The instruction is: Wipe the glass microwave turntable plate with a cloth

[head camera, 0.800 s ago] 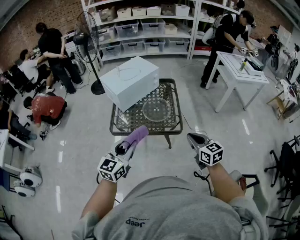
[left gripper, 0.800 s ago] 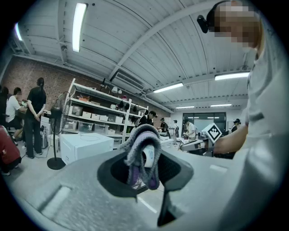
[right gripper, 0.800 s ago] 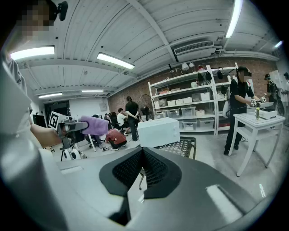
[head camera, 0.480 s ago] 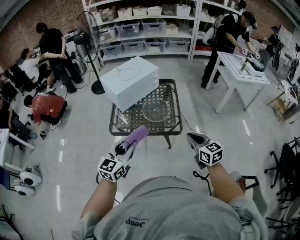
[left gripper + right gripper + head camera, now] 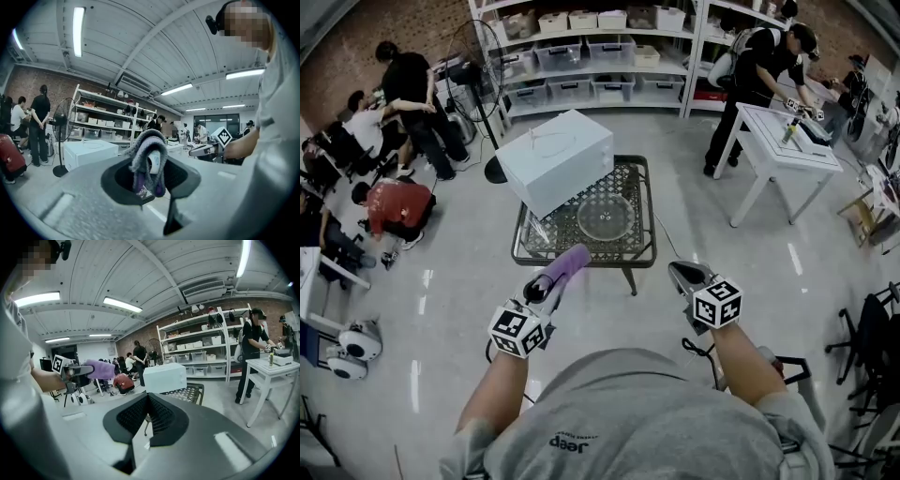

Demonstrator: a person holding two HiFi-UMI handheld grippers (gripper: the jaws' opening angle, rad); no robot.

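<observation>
The round glass turntable plate (image 5: 606,217) lies on a low table with a patterned top (image 5: 630,246), ahead of me on the floor. My left gripper (image 5: 555,278) is held in the air short of the table's near edge, shut on a purple-grey cloth (image 5: 566,262). That cloth (image 5: 149,152) drapes over the closed jaws in the left gripper view. My right gripper (image 5: 679,272) hovers level with it to the right, shut with nothing in it; its ribbed pads (image 5: 133,416) meet in the right gripper view. Neither gripper is over the plate.
A white microwave (image 5: 555,159) stands on the table's far left part, beside the plate. A standing fan (image 5: 478,66) and shelving with bins (image 5: 600,56) lie beyond. A white desk (image 5: 783,141) with a person stands right; several people are at the left.
The table and plate sit slightly nearer and more to the left in the head view. Both grippers keep their pose, the cloth still held in the left one.
</observation>
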